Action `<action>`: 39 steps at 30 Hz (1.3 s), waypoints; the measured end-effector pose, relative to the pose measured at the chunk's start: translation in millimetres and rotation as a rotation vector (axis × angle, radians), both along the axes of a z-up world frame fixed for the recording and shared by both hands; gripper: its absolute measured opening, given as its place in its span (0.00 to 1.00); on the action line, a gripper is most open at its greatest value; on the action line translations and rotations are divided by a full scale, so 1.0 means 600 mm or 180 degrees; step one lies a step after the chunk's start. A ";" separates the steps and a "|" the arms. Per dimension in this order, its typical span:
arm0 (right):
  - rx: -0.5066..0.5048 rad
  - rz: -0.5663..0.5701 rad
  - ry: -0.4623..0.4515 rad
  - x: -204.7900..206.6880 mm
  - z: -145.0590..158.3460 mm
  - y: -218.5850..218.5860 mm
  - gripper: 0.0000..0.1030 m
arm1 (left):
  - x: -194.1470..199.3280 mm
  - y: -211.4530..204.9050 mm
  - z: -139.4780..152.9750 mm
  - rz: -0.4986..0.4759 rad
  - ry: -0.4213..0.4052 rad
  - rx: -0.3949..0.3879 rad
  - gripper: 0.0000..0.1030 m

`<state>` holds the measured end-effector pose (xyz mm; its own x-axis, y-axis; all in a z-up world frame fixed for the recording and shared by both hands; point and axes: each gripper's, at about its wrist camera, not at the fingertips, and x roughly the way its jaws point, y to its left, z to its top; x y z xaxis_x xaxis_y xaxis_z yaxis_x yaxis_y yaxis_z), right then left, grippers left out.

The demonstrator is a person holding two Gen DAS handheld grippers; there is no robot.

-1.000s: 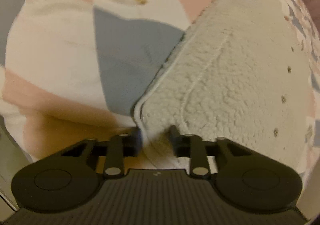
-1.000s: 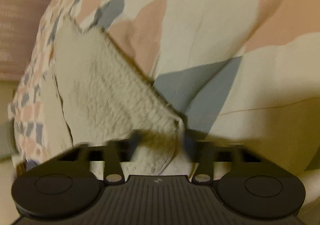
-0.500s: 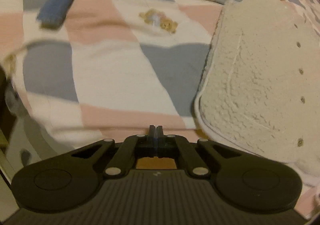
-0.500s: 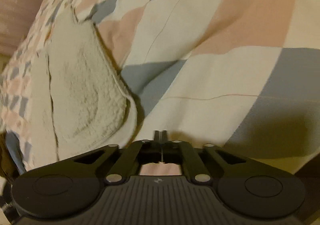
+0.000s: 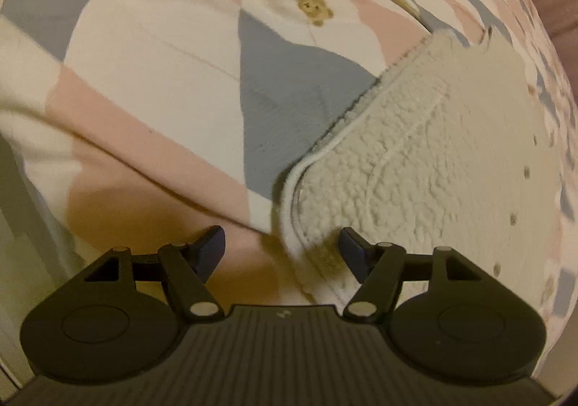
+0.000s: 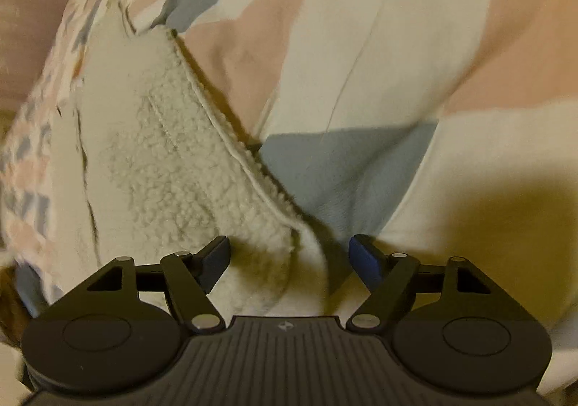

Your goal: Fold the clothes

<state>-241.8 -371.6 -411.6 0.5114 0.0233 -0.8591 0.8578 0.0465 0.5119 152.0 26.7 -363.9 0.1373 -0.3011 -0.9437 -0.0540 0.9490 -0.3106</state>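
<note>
A cream fleece garment [image 5: 426, 167] with a row of snaps lies flat on a patchwork bed cover [image 5: 162, 81]. In the left wrist view its near rounded corner reaches between the fingers of my left gripper [image 5: 282, 247], which stands open just above it. The right wrist view shows the same fleece garment [image 6: 173, 167] from the other side. Its near corner lies between the spread fingers of my right gripper [image 6: 289, 254], open and close over the cloth. Neither gripper holds anything.
The bed cover [image 6: 379, 63] has pink, grey-blue and cream patches, with an embroidered teddy bear [image 5: 307, 5] beyond the garment. A pink striped surface [image 6: 32, 19] lies past the bed's far side. The cover drops away at the near left edge [image 5: 21, 189].
Half a second ago both grippers were shut, empty and pulled back from the garment. Now both are open and have come down over its near corners.
</note>
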 end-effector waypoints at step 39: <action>-0.0829 0.1696 0.0662 0.048 0.101 0.165 0.37 | -0.161 -0.113 0.032 -0.2395 -0.0946 0.1361 0.38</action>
<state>-212.7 -272.3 -350.9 0.3088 0.0053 -0.9511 0.7629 0.5958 0.2510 55.1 -41.3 -344.9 0.3014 -0.0426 -0.9525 0.6514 0.7388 0.1731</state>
